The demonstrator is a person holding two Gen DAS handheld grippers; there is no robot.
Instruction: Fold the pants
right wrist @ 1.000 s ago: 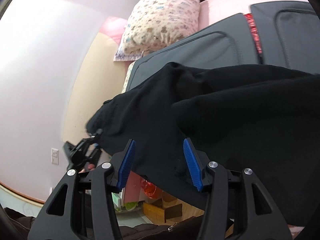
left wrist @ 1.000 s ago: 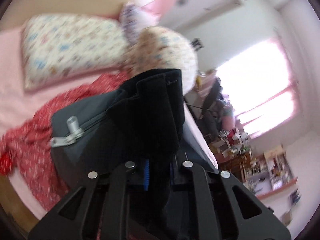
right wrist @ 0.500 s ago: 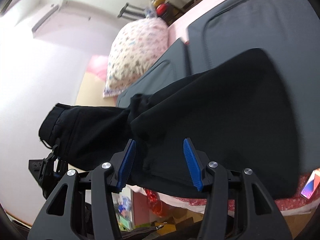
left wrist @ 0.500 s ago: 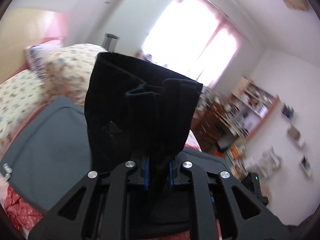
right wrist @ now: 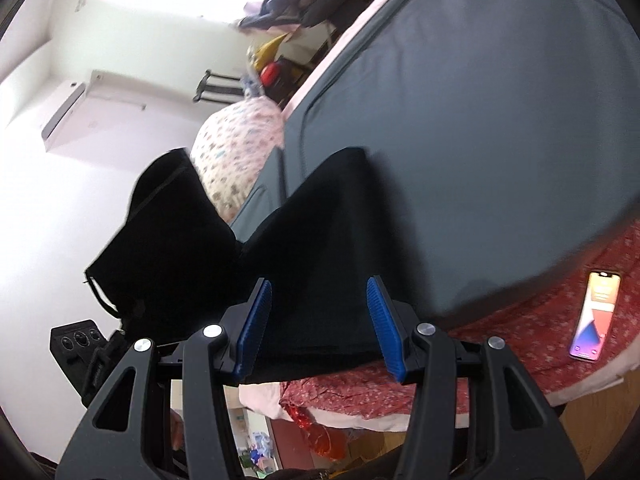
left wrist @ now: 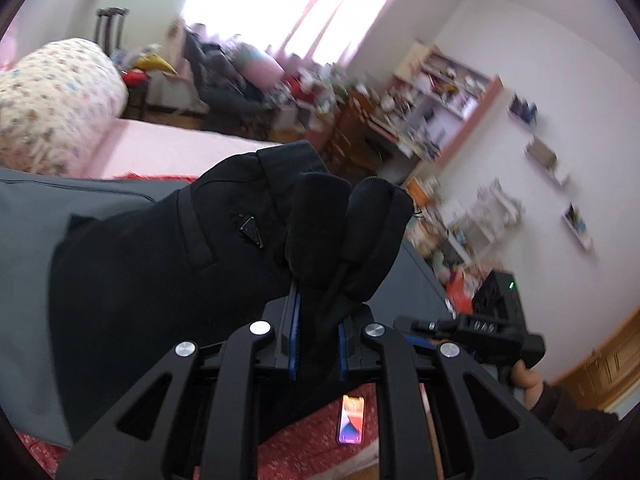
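Black pants stretched lengthwise from lifted waistband at left down onto gray mat on bed. Left gripper nearly closed, clamping bunched waistband fabric between blue pads. Right gripper spread wide, holding nothing, over trouser end. Smartphone on red floral bedspread.

Both grippers, left gripper and right gripper, are matte black plastic with silver screws and ribbed blue finger pads; a dark sleeve covers the wrist
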